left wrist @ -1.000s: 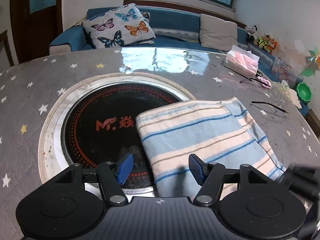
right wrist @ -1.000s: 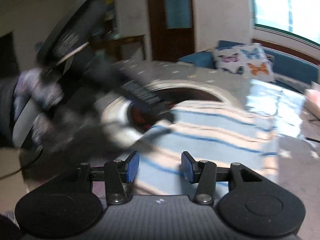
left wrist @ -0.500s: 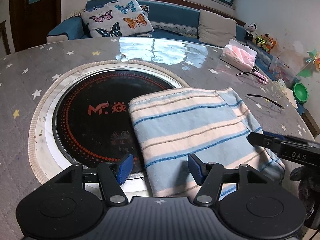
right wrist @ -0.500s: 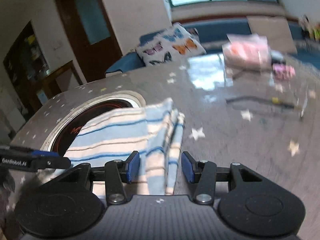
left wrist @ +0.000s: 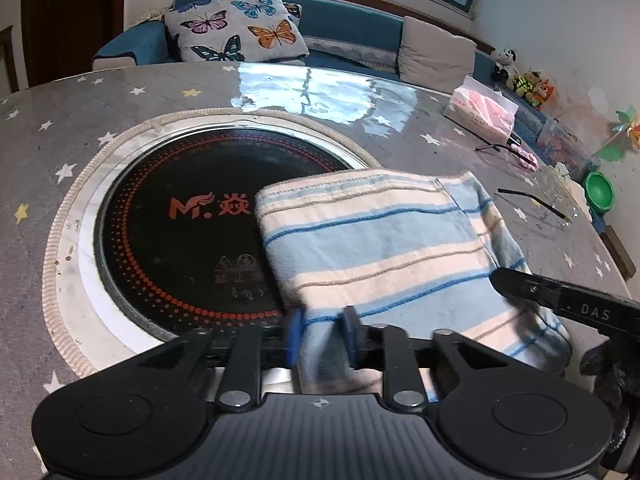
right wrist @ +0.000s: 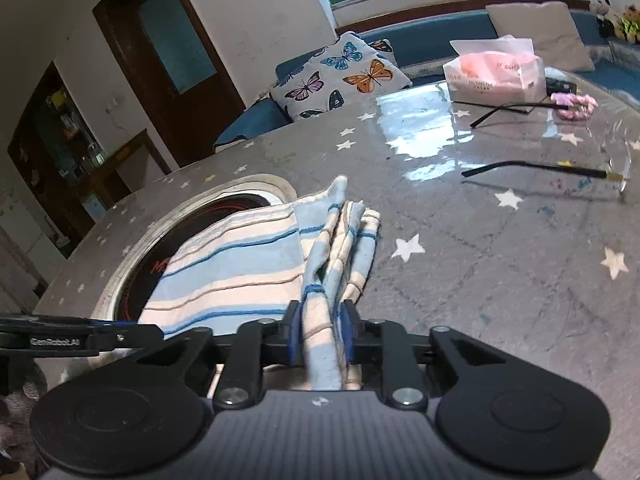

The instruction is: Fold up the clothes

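A folded blue, cream and tan striped cloth lies half on the black round cooktop and half on the grey star-print table. My left gripper is closing on the cloth's near left corner, blue pads pressing the bunched fabric. In the right wrist view the cloth shows its layered right edge, and my right gripper is closing on the near end of that edge, fabric pinched between the pads. Each gripper's black finger shows in the other's view: the right finger, the left finger.
A pink tissue pack, spectacles, a pink hair tie and a green bowl sit on the table's right side. A blue sofa with a butterfly cushion stands beyond the table's far edge.
Both grippers went from open to pinching the cloth's near corners. The right gripper swung round from the cloth's left part to its right edge and rolled level; the left barely moved.
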The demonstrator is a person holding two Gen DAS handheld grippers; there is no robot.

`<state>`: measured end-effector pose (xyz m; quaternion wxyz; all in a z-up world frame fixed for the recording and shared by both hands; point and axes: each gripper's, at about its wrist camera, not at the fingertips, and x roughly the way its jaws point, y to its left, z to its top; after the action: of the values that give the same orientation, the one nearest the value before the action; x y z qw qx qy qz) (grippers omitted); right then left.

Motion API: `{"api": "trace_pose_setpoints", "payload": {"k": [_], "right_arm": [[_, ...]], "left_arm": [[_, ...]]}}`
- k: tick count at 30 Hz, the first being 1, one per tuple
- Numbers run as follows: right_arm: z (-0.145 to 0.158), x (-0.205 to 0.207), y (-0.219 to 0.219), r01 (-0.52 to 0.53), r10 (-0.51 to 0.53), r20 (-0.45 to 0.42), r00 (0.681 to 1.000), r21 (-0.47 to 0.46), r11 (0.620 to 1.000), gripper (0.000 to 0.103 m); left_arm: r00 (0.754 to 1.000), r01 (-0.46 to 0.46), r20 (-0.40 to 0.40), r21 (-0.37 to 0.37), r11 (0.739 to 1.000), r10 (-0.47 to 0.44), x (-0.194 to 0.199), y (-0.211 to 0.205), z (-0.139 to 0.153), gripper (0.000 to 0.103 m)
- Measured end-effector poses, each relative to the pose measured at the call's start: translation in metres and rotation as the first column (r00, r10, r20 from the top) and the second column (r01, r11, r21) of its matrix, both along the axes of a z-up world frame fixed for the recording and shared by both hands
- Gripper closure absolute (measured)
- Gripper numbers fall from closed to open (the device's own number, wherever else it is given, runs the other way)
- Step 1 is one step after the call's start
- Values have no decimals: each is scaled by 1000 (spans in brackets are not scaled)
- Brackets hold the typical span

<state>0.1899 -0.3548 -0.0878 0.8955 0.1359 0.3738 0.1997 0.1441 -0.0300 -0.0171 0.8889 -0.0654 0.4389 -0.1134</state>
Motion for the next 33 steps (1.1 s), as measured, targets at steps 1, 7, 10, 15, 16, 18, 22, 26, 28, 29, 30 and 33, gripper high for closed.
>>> {"api": "trace_pose_setpoints", "payload": {"k": [1, 7, 10, 15, 16, 18, 22, 26, 28, 29, 30, 33], "right_arm": [[1, -1, 0, 3, -3, -4, 1000, 11, 1000, 88], [14, -16, 12, -30, 30, 16, 999, 26, 999, 90], [25, -23, 28, -75, 74, 31, 997, 30, 997, 90], [42, -27, 71, -165, 163, 56, 985, 20, 986, 91], [44, -27, 80, -180, 179, 60, 982, 16, 983, 91], [49, -26, 103, -221, 219, 63, 974, 19, 975, 91], [58, -17, 155, -300, 297, 74, 952, 26, 954, 91], [64, -1, 211, -365, 361, 77, 930, 46, 930, 91], [66, 7, 234, -386, 381, 76, 921, 60, 921, 91], [67, 11, 246, -395, 391, 75, 917, 64, 916, 91], [66, 16, 259, -405, 401, 76, 913, 63, 912, 91], [61, 30, 289, -424, 419, 76, 905, 69, 903, 91]], "left_arm": [[1000, -4, 3, -3, 1000, 4, -1, 2, 1, 90], [999, -31, 40, -24, 999, 32, -17, 23, 12, 95], [997, -57, 51, -36, 998, 59, -29, 40, 16, 95], [989, -125, 67, -65, 990, 130, -55, 84, 22, 96], [986, -142, 73, -67, 988, 147, -60, 93, 25, 96], [979, -177, 87, -70, 982, 183, -69, 115, 31, 96], [958, -252, 127, -56, 966, 258, -79, 161, 47, 96], [931, -328, 158, -35, 944, 329, -77, 203, 61, 96], [917, -364, 165, -23, 931, 363, -72, 223, 64, 96], [911, -380, 166, -19, 925, 377, -69, 231, 64, 96], [906, -393, 167, -14, 919, 390, -65, 240, 65, 96], [891, -430, 164, 1, 903, 424, -53, 261, 64, 96]]}}
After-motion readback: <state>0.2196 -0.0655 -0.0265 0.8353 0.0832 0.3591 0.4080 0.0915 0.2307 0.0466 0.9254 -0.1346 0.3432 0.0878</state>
